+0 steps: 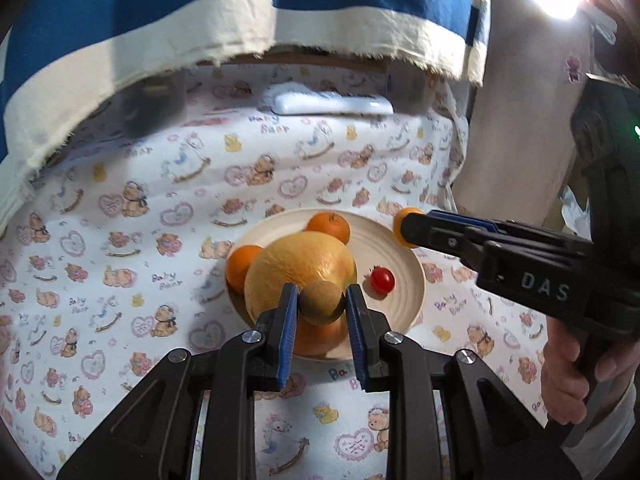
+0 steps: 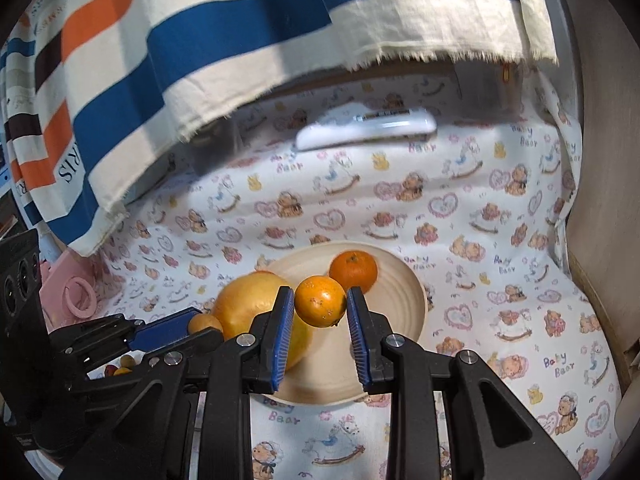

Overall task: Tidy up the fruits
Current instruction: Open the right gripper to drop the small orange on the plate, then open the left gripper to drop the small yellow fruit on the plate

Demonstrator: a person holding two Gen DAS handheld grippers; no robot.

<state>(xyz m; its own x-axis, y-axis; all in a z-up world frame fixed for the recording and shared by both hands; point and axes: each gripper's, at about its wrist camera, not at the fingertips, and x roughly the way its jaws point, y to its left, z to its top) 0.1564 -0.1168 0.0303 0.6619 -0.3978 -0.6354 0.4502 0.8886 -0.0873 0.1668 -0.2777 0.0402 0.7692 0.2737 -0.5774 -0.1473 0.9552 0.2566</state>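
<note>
**Plate nearly loaded, two fruits in the air**

On the left of the cream plate (image 1: 414, 280) an orange (image 1: 242, 266) leans against the big yellow grapefruit (image 1: 300, 268), which fills the plate's middle; a second orange (image 1: 329, 227) sits behind it at the far rim. These three, with the cherry tomato (image 1: 382, 279) lying alone on the bare right half, look already sorted.

In front of the grapefruit, the left gripper (image 1: 322, 304) is clenched on a small brown round fruit (image 1: 320, 300), pinched between its blue pads and held over the near part of the plate. I judge it is about to be set down there.

Further right, the right gripper (image 2: 314, 308) grasps a small orange fruit (image 2: 320, 301), its jaws pressed on both sides, hanging above the plate's open area near the rear orange (image 2: 353, 271).

What remains, it seems, is placing these two held fruits. Some small round things show at the lower left of the right wrist view, too hidden to name.
</note>
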